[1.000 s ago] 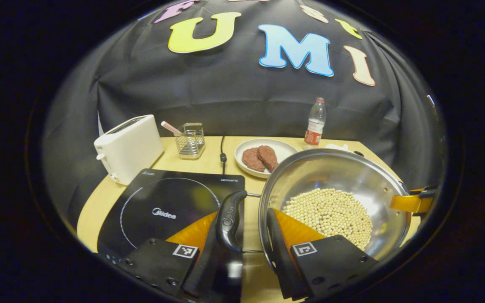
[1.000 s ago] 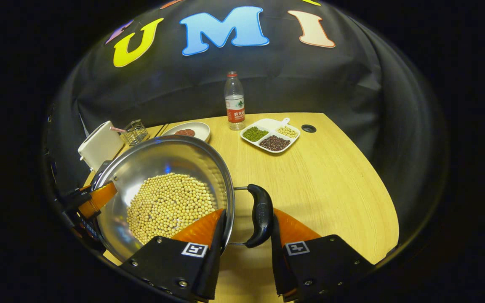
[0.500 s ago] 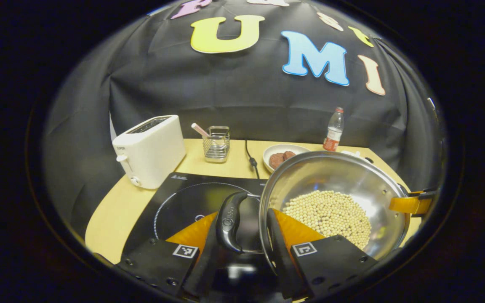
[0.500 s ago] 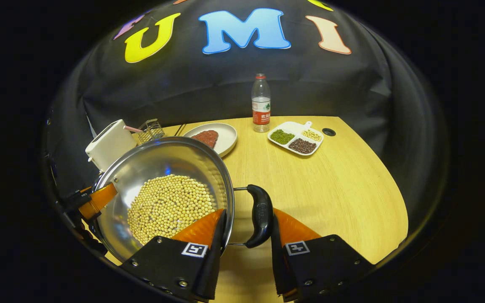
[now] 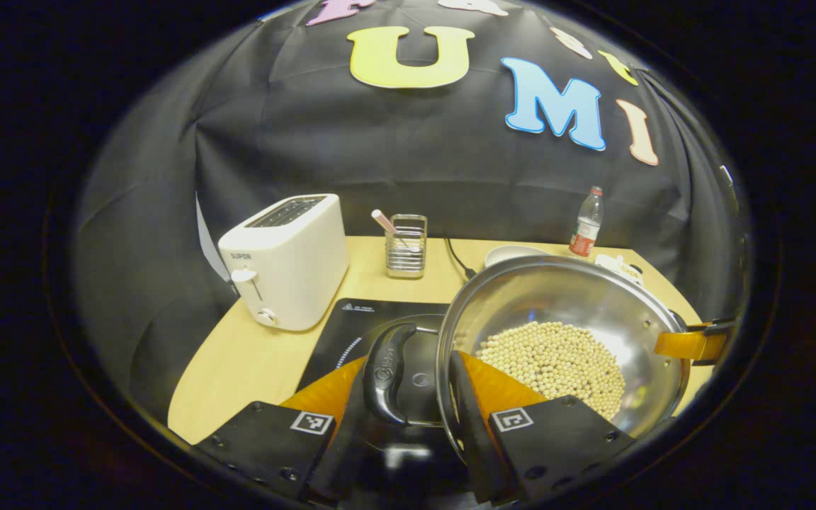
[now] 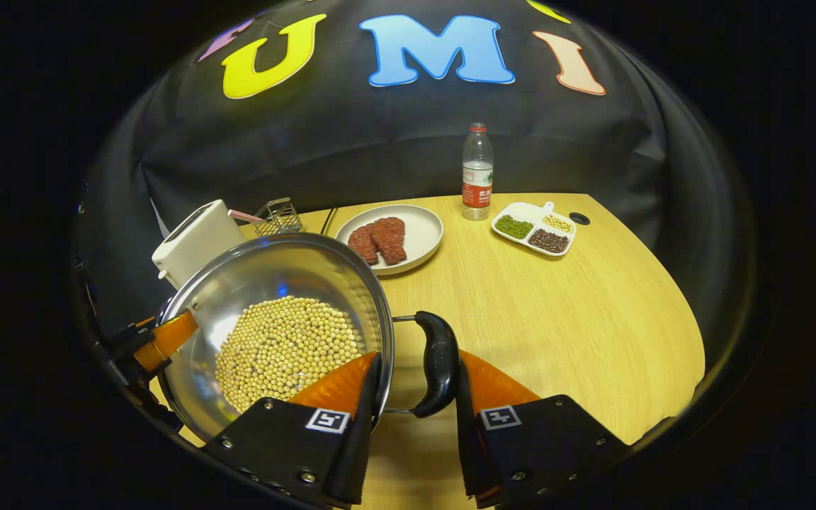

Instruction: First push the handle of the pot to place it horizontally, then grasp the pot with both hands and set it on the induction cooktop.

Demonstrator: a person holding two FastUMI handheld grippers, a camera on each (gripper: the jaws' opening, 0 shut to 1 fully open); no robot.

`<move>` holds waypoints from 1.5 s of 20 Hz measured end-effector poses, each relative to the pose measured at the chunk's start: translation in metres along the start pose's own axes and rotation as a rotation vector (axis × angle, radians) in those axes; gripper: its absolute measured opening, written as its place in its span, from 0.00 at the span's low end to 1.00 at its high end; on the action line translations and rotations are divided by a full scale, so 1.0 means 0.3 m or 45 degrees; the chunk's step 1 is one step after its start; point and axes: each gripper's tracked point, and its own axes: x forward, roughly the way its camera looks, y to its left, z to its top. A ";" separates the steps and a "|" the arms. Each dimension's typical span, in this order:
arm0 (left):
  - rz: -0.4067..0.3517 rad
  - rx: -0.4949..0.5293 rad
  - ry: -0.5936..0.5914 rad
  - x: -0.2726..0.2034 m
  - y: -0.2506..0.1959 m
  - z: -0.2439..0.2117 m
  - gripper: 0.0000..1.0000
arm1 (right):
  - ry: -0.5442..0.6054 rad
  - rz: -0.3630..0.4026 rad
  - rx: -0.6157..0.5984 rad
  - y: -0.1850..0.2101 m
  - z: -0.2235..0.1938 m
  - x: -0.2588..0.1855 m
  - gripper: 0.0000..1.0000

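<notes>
Wooden table (image 6: 557, 312) carries toaster (image 5: 287, 258), cooktop (image 5: 358, 326), plate (image 6: 418, 241), bottle (image 6: 477, 173).

The toaster (image 5: 287, 261) stands left of the utensil rack (image 5: 406, 245), both behind the induction cooktop (image 5: 372, 333); the pot (image 5: 560, 340) seems partly over it.

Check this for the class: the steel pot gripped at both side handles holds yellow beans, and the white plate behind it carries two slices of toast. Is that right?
One detail is wrong. The white plate carries two reddish-brown meat patties, not toast, as the right gripper view shows. The rest stands: the pot holds yellow beans, with the left gripper and right gripper at its side handles.
</notes>
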 end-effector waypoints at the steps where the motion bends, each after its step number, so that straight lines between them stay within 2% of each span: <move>1: 0.002 0.003 -0.002 0.002 0.028 0.006 0.67 | -0.002 0.002 0.002 0.026 0.003 0.004 0.52; 12: 0.038 -0.012 0.014 0.069 0.291 -0.004 0.67 | 0.004 0.029 -0.011 0.267 -0.002 0.068 0.52; 13: 0.042 -0.011 0.014 0.075 0.307 -0.007 0.63 | 0.010 0.030 -0.011 0.280 -0.009 0.077 0.52; 14: 0.046 -0.011 0.017 0.080 0.321 -0.012 0.63 | 0.016 0.032 -0.010 0.291 -0.012 0.084 0.52; 15: 0.049 -0.011 0.021 0.083 0.329 -0.024 0.67 | 0.024 0.034 -0.010 0.302 -0.018 0.087 0.52; 16: 0.050 -0.018 0.020 0.086 0.340 -0.028 0.67 | 0.002 0.032 -0.011 0.304 -0.005 0.085 0.46; 17: 0.051 -0.027 0.020 0.083 0.350 -0.027 0.67 | 0.005 0.033 -0.016 0.309 -0.015 0.099 0.52; 19: 0.049 -0.042 0.024 0.092 0.366 -0.038 0.71 | -0.009 0.037 -0.015 0.319 -0.004 0.098 0.52; 21: 0.062 -0.053 0.006 0.086 0.374 -0.035 0.66 | -0.019 0.068 -0.010 0.342 0.003 0.099 0.54; 23: 0.089 -0.010 -0.112 0.068 0.379 0.047 0.84 | -0.094 0.096 -0.007 0.344 0.056 0.078 0.65; 24: 0.094 0.000 -0.159 0.076 0.374 0.083 0.91 | -0.139 0.108 -0.016 0.344 0.089 0.046 0.83; 25: 0.101 0.011 -0.200 0.020 0.358 0.121 0.98 | -0.182 0.114 -0.027 0.332 0.108 0.028 1.00; 26: 0.101 0.020 -0.232 -0.008 0.337 0.157 0.98 | -0.231 0.114 -0.038 0.312 0.141 -0.006 0.96; 28: 0.096 0.031 -0.303 -0.065 0.281 0.216 1.00 | -0.330 0.097 -0.053 0.249 0.199 -0.065 0.96; 29: 0.085 0.033 -0.337 -0.100 0.243 0.244 0.97 | -0.381 0.081 -0.059 0.211 0.229 -0.103 0.96; 30: 0.073 0.031 -0.375 -0.137 0.203 0.276 1.00 | -0.431 0.065 -0.068 0.170 0.252 -0.147 0.96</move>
